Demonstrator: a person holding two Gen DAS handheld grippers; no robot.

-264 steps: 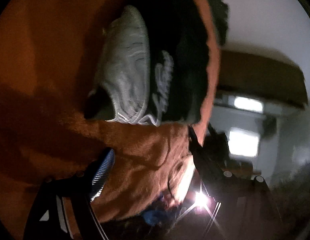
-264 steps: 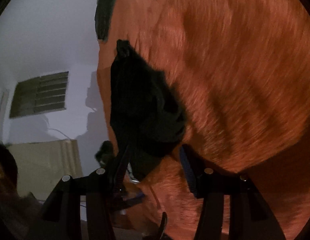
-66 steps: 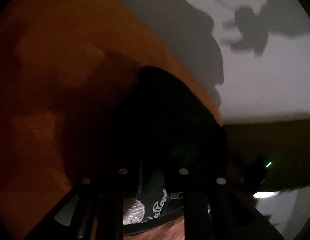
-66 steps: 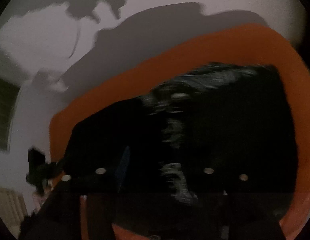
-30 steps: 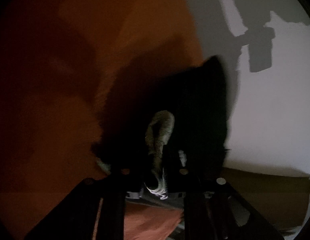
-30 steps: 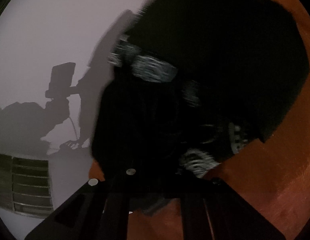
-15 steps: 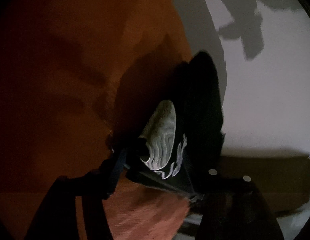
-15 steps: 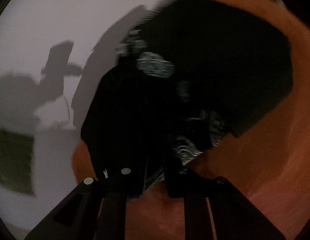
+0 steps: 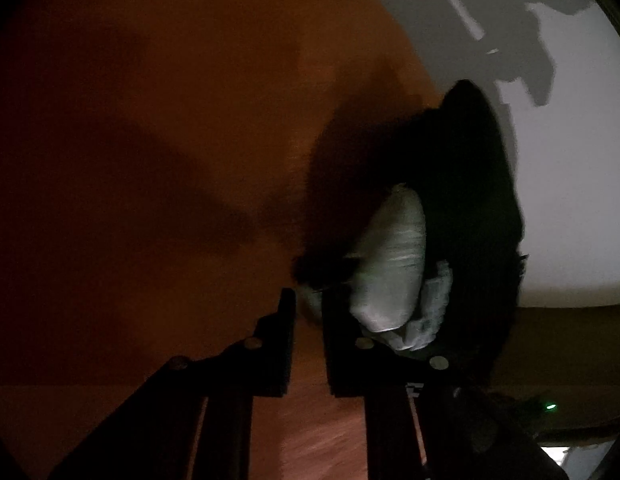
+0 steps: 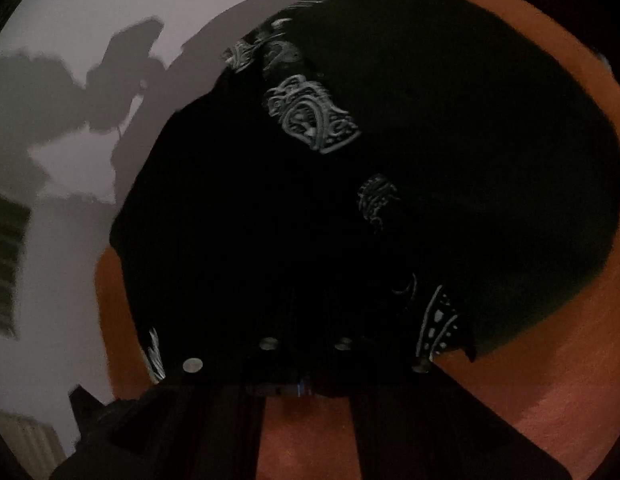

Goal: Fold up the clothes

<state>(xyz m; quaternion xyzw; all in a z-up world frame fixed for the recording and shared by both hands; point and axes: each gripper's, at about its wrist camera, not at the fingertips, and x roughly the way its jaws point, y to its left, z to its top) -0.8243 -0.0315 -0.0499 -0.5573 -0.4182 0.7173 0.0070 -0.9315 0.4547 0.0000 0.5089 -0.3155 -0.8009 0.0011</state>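
Lying on the orange blanket (image 10: 550, 380) near its far edge by the white wall (image 9: 570, 200), the black garment (image 10: 430, 140) looked light, limp and easy to bunch; its pale paisley print showed where a fold had turned over. I judged the best hold a corner or hem, pinched thin, since a thick bundle would slip. The left gripper (image 9: 308, 308) was closing, its jaws nearly together with a scrap of the cloth's edge between the tips, though whether the pads pressed it was too dark to tell. The right gripper (image 10: 306, 360) stood fully closed, its tips lost in the black cloth, so a grip could not be confirmed. Compared with a second before, the garment lay flatter and more spread in the right view, and the left jaws had widened and narrowed again.
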